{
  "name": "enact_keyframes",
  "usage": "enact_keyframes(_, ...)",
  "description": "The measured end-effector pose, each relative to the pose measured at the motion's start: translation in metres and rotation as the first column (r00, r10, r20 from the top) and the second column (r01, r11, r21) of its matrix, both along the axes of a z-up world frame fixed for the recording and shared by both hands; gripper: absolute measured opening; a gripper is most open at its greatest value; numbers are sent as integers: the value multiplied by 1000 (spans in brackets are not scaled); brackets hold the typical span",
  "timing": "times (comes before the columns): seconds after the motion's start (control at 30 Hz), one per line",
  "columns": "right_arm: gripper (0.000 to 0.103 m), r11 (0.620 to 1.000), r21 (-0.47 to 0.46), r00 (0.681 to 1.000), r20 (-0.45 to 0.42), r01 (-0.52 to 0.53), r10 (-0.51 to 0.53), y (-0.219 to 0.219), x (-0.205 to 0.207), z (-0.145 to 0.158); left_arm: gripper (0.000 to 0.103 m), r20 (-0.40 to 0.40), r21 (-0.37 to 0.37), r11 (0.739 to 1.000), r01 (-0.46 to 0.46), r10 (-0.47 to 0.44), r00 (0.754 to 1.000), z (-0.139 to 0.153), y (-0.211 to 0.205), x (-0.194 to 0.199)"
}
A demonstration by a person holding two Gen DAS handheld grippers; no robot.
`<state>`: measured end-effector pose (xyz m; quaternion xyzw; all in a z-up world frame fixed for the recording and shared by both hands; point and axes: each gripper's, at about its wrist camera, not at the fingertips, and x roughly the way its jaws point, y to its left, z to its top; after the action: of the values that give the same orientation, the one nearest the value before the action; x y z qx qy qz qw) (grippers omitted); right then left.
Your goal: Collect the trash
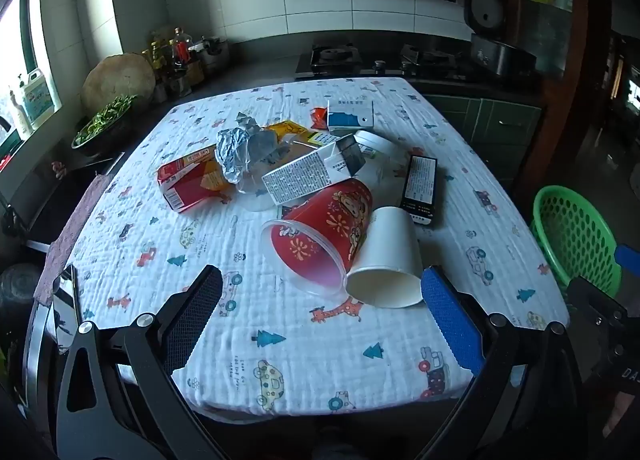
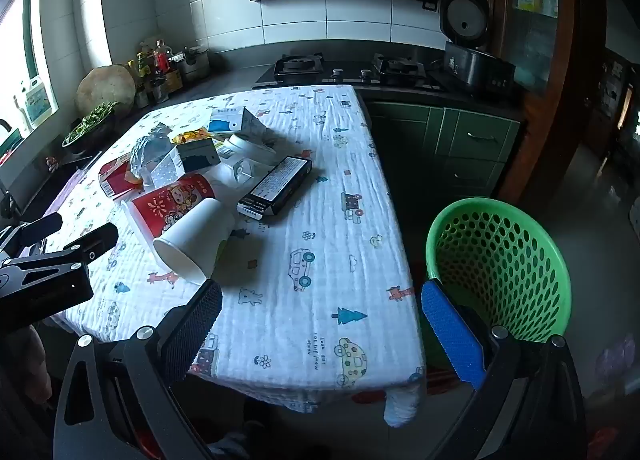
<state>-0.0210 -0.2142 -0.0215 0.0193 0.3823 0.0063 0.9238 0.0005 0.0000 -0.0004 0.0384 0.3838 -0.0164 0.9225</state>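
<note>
**Both jaws standing wide above a littered worktop**

I am holding my left gripper [image 1: 322, 284] over the near edge of the worktop [image 1: 304, 344], its jaws spread wide with nothing between them. I am holding my right gripper [image 2: 322, 300] further to the right, jaws likewise wide and gripping nothing. The trash is lying in a heap on the patterned cloth: a white paper cup [image 1: 390, 260] on its side, touching a red printed cup [image 1: 328, 227] that is also tipped over; behind them a white carton [image 1: 308, 173], a red carton [image 1: 192, 179], crumpled foil [image 1: 244, 151], a black box [image 1: 420, 189] and a blue-and-white carton [image 1: 350, 117]. A green basket [image 2: 500, 264] is standing beside the worktop's right edge, on the floor side.
</note>
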Motion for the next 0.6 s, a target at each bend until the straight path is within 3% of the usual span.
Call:
enact_keyframes(0.27, 97, 1000, -1, 1000, 0, 3, -3, -1, 1, 1, 98, -5, 30, 1000, -10, 10, 1000, -2, -8, 2)
enact_keyframes(0.6, 97, 1000, 2, 1000, 0, 1, -1, -2, 1, 2, 98, -10, -3, 1000, -19, 19, 1000, 0, -2, 4)
